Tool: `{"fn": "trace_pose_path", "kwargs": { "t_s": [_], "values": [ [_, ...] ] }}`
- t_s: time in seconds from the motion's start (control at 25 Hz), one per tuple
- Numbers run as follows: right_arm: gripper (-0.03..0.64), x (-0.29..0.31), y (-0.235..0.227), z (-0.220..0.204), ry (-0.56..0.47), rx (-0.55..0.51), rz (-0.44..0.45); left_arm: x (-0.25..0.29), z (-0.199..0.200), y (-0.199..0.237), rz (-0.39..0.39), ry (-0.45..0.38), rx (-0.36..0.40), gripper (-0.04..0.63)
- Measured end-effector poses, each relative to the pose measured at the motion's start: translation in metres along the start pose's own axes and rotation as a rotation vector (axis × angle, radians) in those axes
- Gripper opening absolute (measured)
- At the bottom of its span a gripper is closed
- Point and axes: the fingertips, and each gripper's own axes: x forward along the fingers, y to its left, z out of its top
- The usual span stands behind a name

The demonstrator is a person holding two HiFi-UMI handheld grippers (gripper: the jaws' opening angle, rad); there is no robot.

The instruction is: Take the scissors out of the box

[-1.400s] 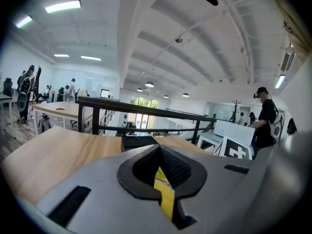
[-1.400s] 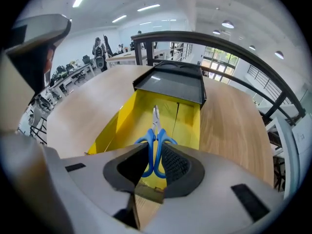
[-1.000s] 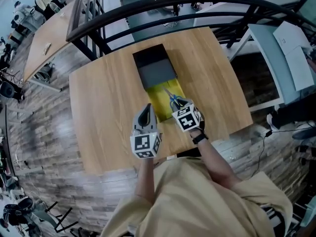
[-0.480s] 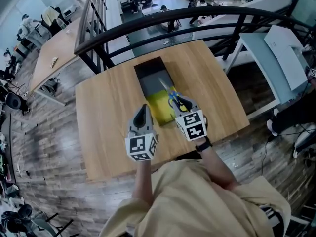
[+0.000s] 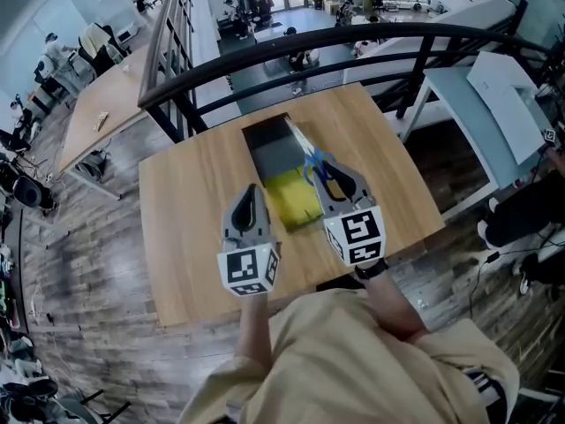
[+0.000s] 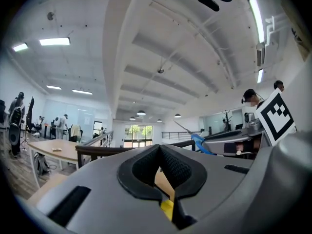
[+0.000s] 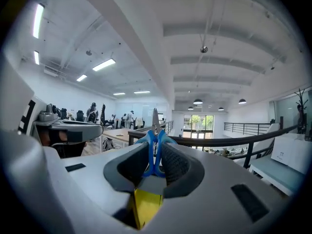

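The blue-handled scissors (image 5: 311,155) hang above the box with my right gripper (image 5: 328,168) shut on their handles; the blades point away toward the railing. In the right gripper view the scissors (image 7: 155,143) stand upright between the pads of the right gripper (image 7: 155,165). The open box (image 5: 296,201), yellow inside, lies on the wooden table (image 5: 194,228), its dark lid (image 5: 275,147) behind it. My left gripper (image 5: 251,194) hovers left of the box, jaws a narrow slit apart with nothing between them. The left gripper view shows the left gripper (image 6: 163,182) and the scissors (image 6: 200,143) at right.
A black railing (image 5: 353,47) runs just beyond the table's far edge. Another wooden table (image 5: 97,113) stands at far left and a white desk (image 5: 494,95) at right. The person's torso fills the bottom of the head view.
Both grippers have risen. The right one has lifted the scissors up out of the yellow box, and the blades now point out level over the lid.
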Motion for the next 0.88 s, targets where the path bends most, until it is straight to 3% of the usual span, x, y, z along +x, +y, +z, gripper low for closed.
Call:
{"fn": "trace_pose_path", "kwargs": {
  "t_s": [0.88],
  "values": [
    [0.084,0.003,-0.012,0.013,-0.028,-0.049,-0.014,0.010,0.004,0.004,0.013,-0.023,-0.007,0.002]
  ]
}}
